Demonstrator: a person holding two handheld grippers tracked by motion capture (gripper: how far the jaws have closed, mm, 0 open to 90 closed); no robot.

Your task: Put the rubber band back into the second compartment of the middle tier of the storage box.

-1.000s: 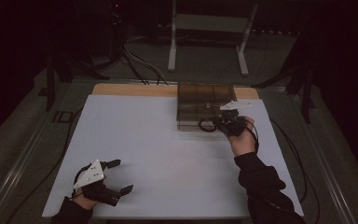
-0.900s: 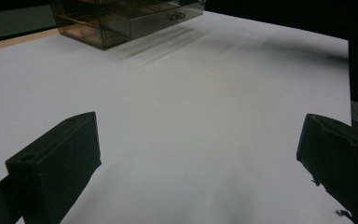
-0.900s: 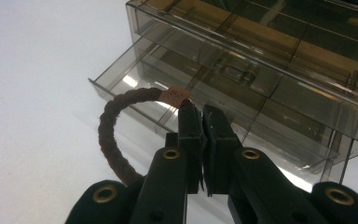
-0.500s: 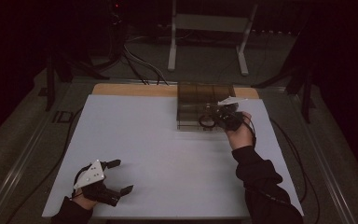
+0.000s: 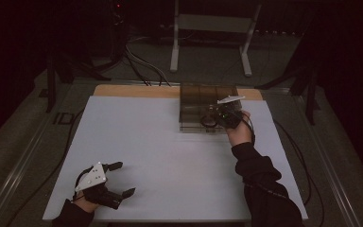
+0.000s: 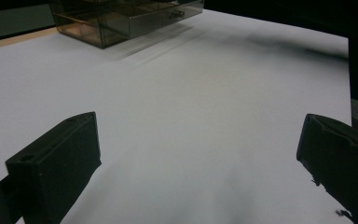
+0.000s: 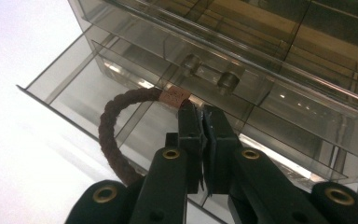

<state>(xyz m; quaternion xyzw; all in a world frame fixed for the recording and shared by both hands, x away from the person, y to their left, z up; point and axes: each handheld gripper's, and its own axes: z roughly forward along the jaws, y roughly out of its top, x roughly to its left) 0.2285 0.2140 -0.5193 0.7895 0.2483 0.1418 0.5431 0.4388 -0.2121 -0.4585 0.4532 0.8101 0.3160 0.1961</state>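
Holding brown braided bracelet (image 7: 116, 135) over open bottom drawer (image 7: 93, 93) of smoked organizer (image 5: 207, 106) at bench (image 5: 146, 137) 1 o'clock, right tongs (image 7: 204, 135) pinched closed on it, likely for drop-in. Left tongs (image 5: 120, 178) gaping wide, empty, parked at 7 o'clock.

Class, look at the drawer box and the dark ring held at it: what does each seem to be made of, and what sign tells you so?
Drawer box: probably smoke-tinted clear plastic, glossy; you see through its walls to the partitions, and the edges catch glare.
Ring: looks like braided cord or leather, dark brown and matte; twisted strands show along it, with a paler band at one end. The right gripper pinches it.
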